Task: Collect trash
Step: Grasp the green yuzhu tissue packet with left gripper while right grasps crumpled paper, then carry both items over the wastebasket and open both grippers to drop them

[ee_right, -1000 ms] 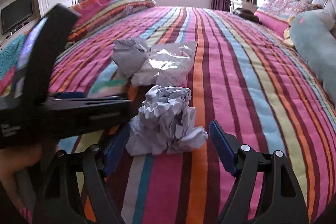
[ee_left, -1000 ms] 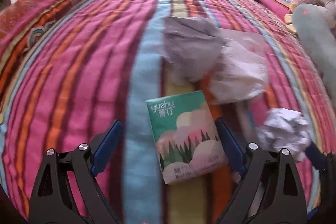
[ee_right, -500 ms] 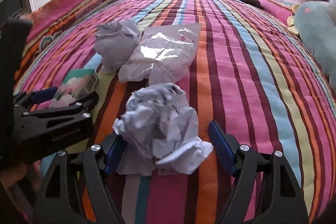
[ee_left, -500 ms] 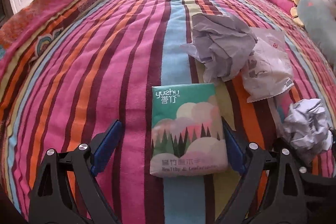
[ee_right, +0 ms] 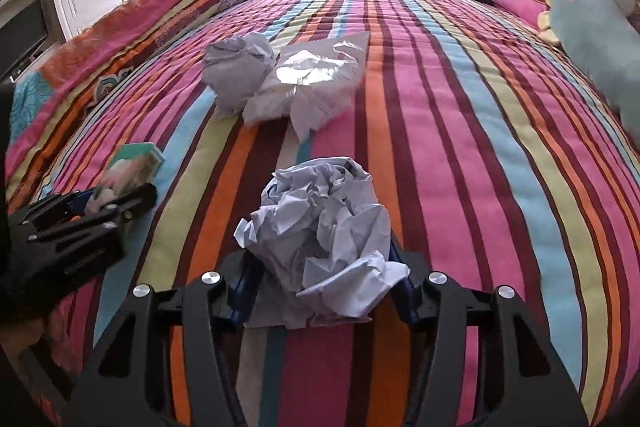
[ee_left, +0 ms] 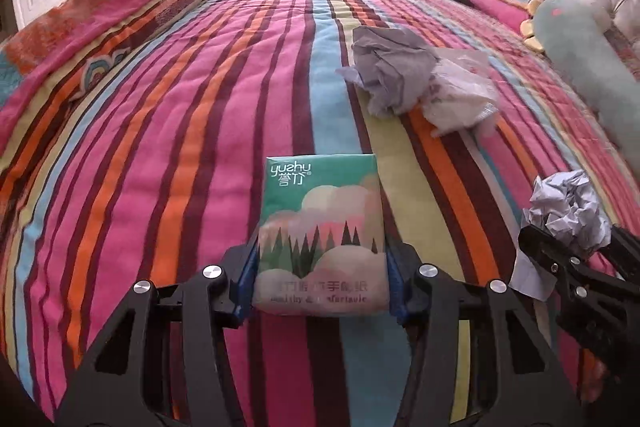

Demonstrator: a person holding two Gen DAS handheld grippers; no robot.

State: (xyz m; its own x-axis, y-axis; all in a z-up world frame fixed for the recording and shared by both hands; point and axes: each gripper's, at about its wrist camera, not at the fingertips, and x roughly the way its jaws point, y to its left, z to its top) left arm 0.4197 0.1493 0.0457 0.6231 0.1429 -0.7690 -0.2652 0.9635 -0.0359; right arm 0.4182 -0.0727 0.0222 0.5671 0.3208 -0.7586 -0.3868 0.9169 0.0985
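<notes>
Striped quilt [ee_left: 192, 155] covers the bed, soft and yielding. Nearest, the left gripper [ee_left: 322, 271] is closing on the tissue pack [ee_left: 322, 227], pads at its sides; the right gripper [ee_right: 320, 267] is closing around the crumpled paper ball [ee_right: 324, 223]. The springy paper may slip out, or pads may snag quilt. Farther off, a grey wad [ee_left: 394, 67] and plastic wrapper [ee_left: 460, 99] lie touching; open bed surrounds them.

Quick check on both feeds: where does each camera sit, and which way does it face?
Left wrist: on the left tool, facing up the bed; its jaws are closing on the tissue pack.
Right wrist: on the right tool, same heading; jaws closing on a paper ball.
Shared: each shows the other tool, both items, the grey wad.
</notes>
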